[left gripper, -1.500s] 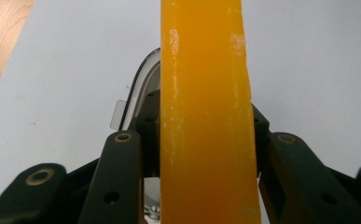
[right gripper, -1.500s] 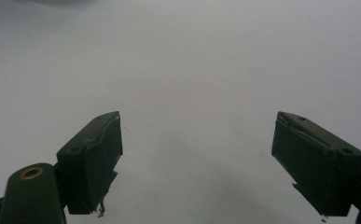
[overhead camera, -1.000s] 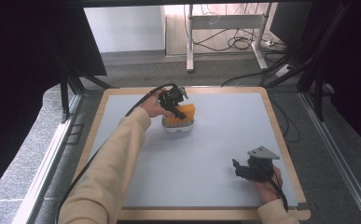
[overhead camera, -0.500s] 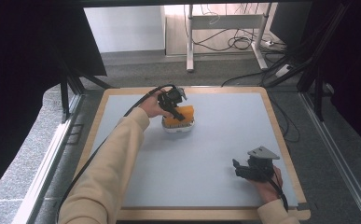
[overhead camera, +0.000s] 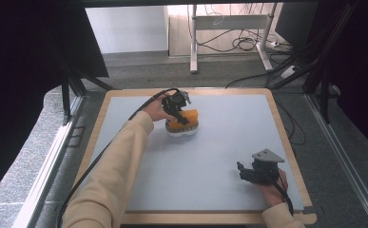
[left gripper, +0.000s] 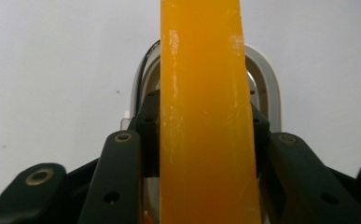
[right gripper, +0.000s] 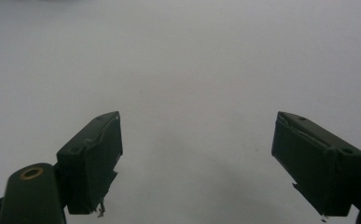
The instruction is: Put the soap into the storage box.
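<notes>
left hand-held gripper [left gripper: 206,140] clamped tight on the orange block [left gripper: 205,112], white base [left gripper: 267,93] peeking out behind it | high view puts them near the worktop [overhead camera: 229,156] far edge | right hand-held gripper [right gripper: 197,163] wide apart, near-right corner

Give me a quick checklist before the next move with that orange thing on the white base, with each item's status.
1. Left gripper closed on the orange piece: ok, the jaws press both of its sides.
2. Orange piece centred between the jaws: ok in the left gripper view.
3. Orange piece free of the white base: cannot tell; in the high view they look in contact.
4. Right gripper out of the way: ok, it sits near the table's front right, well apart from the base.
5. Right gripper free: ok, jaws spread wide with nothing between them.
6. Table around the base free of obstacles: ok.
</notes>
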Available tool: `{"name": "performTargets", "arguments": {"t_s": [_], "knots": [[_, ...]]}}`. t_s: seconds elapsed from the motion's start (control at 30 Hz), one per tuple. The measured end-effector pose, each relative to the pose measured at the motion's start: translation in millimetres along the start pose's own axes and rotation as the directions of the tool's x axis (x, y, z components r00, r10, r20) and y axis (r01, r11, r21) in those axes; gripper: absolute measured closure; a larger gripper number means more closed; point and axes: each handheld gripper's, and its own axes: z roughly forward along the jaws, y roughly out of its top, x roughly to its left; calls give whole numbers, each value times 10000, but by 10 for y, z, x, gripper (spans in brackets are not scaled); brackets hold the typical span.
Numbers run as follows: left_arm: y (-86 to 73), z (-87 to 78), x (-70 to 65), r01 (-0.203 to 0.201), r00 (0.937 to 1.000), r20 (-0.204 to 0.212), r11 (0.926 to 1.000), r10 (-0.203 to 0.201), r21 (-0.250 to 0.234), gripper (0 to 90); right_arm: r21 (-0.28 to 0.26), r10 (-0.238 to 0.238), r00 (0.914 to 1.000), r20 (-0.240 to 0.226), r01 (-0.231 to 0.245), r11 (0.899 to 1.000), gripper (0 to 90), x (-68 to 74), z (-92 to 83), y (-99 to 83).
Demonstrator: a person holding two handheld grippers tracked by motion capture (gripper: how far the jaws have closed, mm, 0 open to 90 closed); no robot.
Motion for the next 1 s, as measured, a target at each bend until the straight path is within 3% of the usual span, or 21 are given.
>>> {"name": "performTargets", "arguments": {"t_s": [0.23,0.4,0.63,0.83,1.0], "knots": [[3,-124,16,230,9970,-734,9987,-263,-457,488,-23,-29,10000,10,29,10000,163,5,-1,1],[11,-199,5,292,9877,-1518,9982,-369,-529,404,-41,-83,10000,26,83,10000,163,9,-4,4],[18,-388,-33,362,9814,-1837,9935,-558,-1083,374,-28,-37,10000,-2,37,10000,163,1,-5,4],[-63,-531,-164,437,9801,-1857,9889,-700,-1417,366,-71,-12,10000,52,12,10000,163,-4,-16,-2],[-180,-639,-294,704,9747,-1988,9843,-1025,-1621,348,-141,95,9999,72,-94,9999,163,-45,-30,-24]]}}
